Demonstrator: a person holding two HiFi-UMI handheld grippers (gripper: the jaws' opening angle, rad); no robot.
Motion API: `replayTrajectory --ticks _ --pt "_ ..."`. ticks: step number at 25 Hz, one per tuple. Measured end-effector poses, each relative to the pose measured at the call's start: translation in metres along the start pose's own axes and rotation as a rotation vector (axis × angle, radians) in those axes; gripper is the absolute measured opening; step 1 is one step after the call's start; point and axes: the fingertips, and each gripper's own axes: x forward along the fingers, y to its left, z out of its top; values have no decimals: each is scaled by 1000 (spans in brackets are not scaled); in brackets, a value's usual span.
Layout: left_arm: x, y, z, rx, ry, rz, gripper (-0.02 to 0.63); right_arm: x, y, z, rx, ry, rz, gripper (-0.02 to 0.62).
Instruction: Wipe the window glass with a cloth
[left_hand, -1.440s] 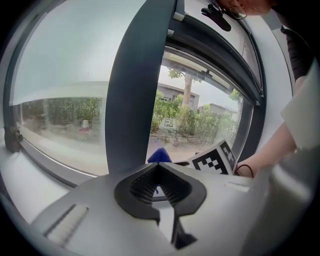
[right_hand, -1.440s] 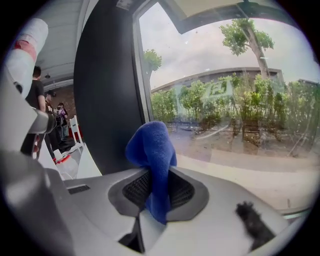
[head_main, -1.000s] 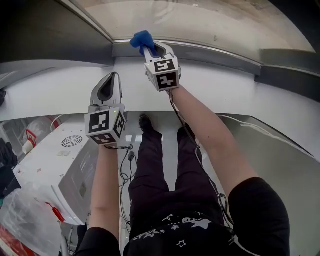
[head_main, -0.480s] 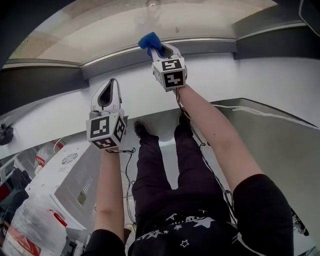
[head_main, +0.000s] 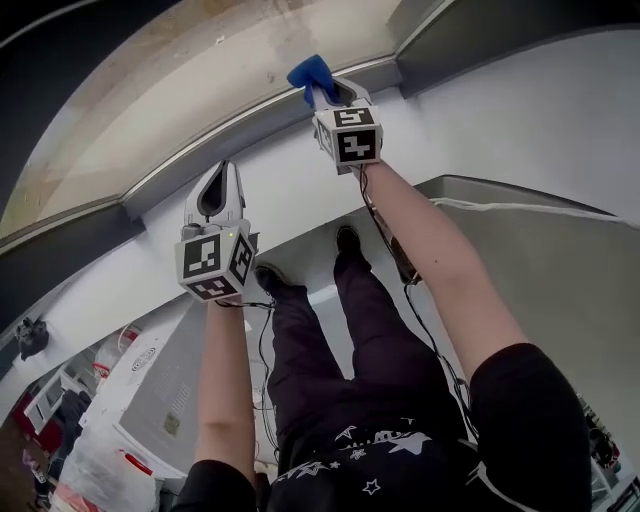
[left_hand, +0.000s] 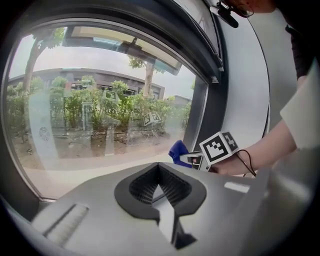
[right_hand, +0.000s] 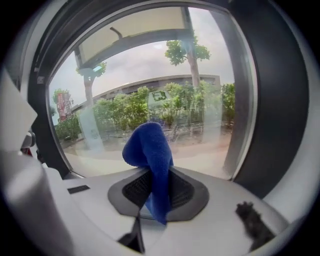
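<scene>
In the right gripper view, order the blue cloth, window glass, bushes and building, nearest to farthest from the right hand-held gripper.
1. blue cloth, clamped in the jaws.
2. window glass, just ahead.
3. bushes, outside, beyond the glass.
4. building, behind the bushes.

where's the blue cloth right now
The blue cloth is pinched in the right gripper, upper middle of the head view, near the bottom edge of the window glass, up and right of the left gripper.
</scene>
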Motion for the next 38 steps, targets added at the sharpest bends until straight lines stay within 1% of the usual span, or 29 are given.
replayTrajectory --ticks 7,10,13,17,21,26,31,35,38 --pt "52 -60 16 17 5 -59 9 -16 -109 2 65 -8 -118 74" --pt "69 -80 19 22 5 -73 9 -21 -144 0 92 -14 -157 74" --pt "78 -95 19 19 5 -79 9 -26 -162 -4 101 -12 -164 74" --pt "84 -108 18 18 4 -77 9 -33 -166 -8 97 -16 -138 74" --pt "75 -115 15 12 -1 -72 9 -45 -157 -15 110 -20 -113 74" --pt "46 -100 16 9 -19 -38 9 -61 -123 -8 96 -36 -79 74" --pt "-9 -87 21 -5 -80 -7 9 -95 -74 9 43 -75 -45 74" --pt "-60 -79 21 -15 -135 16 9 -129 -26 23 5 -116 1 74" --pt "-103 -75 20 -18 -172 29 9 -159 12 26 -28 -136 29 74"
